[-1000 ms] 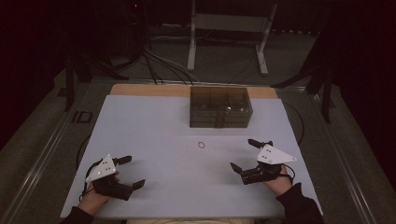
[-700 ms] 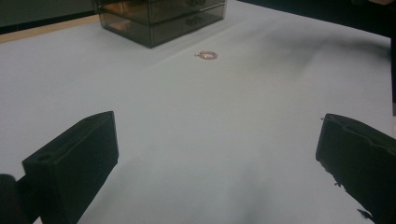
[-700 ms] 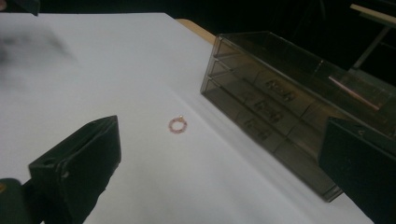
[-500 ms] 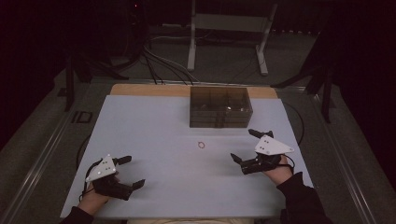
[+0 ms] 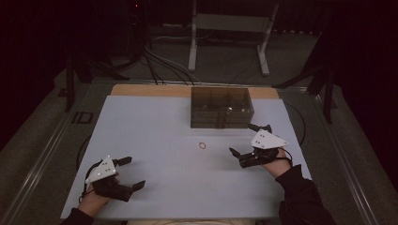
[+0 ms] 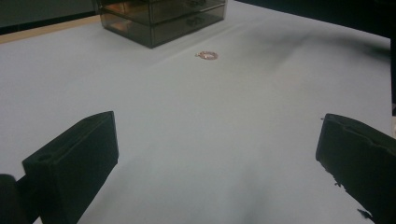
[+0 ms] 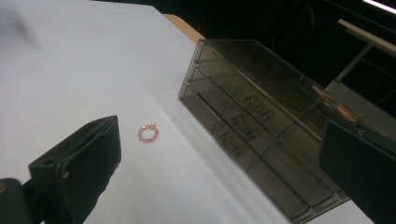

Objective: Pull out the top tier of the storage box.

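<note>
High view: the right gripper has its two black jaws spread wide with nothing between them, one jaw reaching toward the front right corner of the smoky transparent plastic drawer box, the other pointing back toward the small pinkish beaded ring. That ring lies flat on the pale blue-white table cover, just in front of the drawer box and a little left of its middle, apart from both grippers. In the right gripper view the ring sits just beyond the left-hand jaw, with the drawer box running slantwise past it, its stacked drawers closed. The left gripper is held low over the cover, well away from the drawer box at the near left, jaws likewise spread and empty. In the left gripper view the ring lies far ahead, near the front of the drawer box.
</note>
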`<state>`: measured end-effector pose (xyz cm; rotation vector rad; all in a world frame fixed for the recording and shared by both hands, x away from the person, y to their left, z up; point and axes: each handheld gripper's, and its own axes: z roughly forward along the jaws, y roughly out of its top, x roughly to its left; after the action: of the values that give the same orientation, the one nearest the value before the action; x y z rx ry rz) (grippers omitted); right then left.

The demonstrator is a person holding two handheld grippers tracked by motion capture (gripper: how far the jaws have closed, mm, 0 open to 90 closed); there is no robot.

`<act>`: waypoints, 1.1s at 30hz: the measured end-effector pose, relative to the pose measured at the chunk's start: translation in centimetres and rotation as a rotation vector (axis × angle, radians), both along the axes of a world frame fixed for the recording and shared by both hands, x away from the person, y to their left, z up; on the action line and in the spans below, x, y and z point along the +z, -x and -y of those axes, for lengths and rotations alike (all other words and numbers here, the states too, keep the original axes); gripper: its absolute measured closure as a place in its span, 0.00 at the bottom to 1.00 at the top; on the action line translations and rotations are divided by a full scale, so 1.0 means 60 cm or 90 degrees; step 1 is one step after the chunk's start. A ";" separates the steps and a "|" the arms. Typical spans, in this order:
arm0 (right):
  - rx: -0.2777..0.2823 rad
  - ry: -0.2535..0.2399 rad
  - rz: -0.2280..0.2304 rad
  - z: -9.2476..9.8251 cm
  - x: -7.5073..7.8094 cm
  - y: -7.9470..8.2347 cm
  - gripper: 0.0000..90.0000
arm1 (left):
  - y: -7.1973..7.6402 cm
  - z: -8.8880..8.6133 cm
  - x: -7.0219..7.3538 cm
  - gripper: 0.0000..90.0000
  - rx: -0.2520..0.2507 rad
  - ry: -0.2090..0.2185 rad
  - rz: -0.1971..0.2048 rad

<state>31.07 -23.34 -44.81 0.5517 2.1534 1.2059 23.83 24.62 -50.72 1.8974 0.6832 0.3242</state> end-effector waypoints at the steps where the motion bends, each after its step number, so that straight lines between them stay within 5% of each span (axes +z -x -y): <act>1: -0.002 0.002 0.004 -0.002 0.001 -0.002 0.00 | 0.000 0.000 0.000 0.00 0.000 0.001 -0.001; 19: 0.001 0.079 0.053 -0.036 0.010 -0.032 0.00 | 0.002 0.000 0.001 0.00 -0.001 -0.003 0.002; 33: -0.003 0.152 0.061 -0.064 0.008 -0.050 0.00 | 0.004 -0.001 0.001 0.00 -0.004 -0.002 0.002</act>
<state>34.05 -19.50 -44.35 0.3869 2.1732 0.9355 23.59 24.65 -50.64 1.9019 0.6746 0.3246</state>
